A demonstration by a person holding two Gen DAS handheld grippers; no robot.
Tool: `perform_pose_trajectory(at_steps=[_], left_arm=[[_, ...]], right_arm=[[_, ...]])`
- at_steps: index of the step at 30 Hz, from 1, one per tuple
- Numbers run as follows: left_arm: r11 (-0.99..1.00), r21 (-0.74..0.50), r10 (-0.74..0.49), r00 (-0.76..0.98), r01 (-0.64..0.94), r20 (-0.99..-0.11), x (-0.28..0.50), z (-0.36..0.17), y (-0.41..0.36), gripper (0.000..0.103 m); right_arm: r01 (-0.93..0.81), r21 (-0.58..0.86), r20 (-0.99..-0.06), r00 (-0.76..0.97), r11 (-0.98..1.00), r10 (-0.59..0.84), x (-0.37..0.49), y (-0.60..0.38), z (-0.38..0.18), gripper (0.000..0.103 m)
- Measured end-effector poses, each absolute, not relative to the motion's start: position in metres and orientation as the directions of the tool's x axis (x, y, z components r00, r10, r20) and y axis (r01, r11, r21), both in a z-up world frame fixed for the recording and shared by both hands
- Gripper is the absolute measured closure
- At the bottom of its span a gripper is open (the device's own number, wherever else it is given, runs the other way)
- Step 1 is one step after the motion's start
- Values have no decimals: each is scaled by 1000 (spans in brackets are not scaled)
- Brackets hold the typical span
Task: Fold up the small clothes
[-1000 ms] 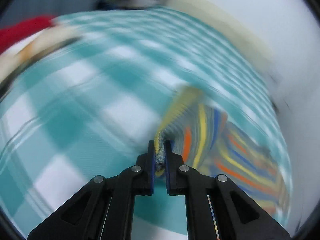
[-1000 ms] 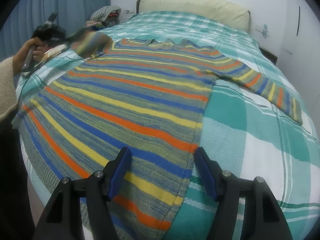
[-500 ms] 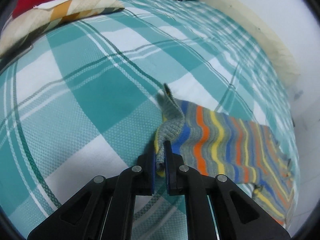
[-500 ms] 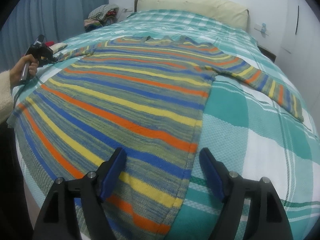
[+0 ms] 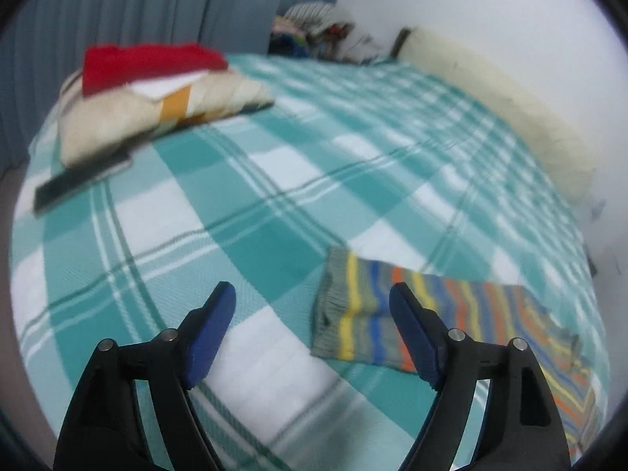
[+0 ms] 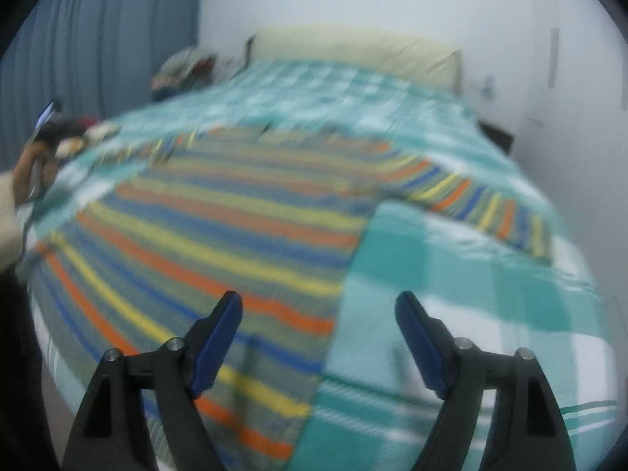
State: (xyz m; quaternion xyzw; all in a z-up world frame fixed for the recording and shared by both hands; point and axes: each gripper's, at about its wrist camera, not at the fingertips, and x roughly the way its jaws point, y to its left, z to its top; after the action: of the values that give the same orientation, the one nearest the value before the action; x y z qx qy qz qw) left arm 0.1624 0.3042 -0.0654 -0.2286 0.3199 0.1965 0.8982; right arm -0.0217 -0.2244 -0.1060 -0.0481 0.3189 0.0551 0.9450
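Both the left gripper [image 5: 313,306] and right gripper [image 6: 318,316] have just been opening, fingers spreading wide and pinching nothing, with the striped knit sweater [image 6: 219,243] lying flat on the teal checked bed [image 5: 243,212].

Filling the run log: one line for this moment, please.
stage: sweater spread flat | left gripper: just opened, sleeve cuff released onto bedspread | right gripper: just widened, empty, above striped sweater hem

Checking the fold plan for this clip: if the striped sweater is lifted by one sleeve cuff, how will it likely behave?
The striped sweater looks like soft knit lying flat on the bed, so it would probably drape. Its sleeve cuff is slightly rumpled, so likely floppy. Being broad, the body would probably drag behind rather than rise together.
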Motion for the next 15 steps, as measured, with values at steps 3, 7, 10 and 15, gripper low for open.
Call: perform_pose_trajectory(at_steps=[3,7,10,15], left_arm=[[854,-322,124,762,-408,-635,146,-49,274,18],[925,-328,-63,776,-191,-628,121,-35,201,13],[941,-337,-187,760,-44,-622,103,-37,151,9],[954,-265,-282,720,140,-634,88,-56,84,8]], right_arm=[[-22,-45,-581,814,999,-8,-18,-246,-99,15],[76,-41,-595,799,996,-86,-14,-266,-102,15],[95,-72,-609,784,993,-119,-11,-267,-106,14],[56,-117,-637,762,992,-118,-7,-254,-118,14]])
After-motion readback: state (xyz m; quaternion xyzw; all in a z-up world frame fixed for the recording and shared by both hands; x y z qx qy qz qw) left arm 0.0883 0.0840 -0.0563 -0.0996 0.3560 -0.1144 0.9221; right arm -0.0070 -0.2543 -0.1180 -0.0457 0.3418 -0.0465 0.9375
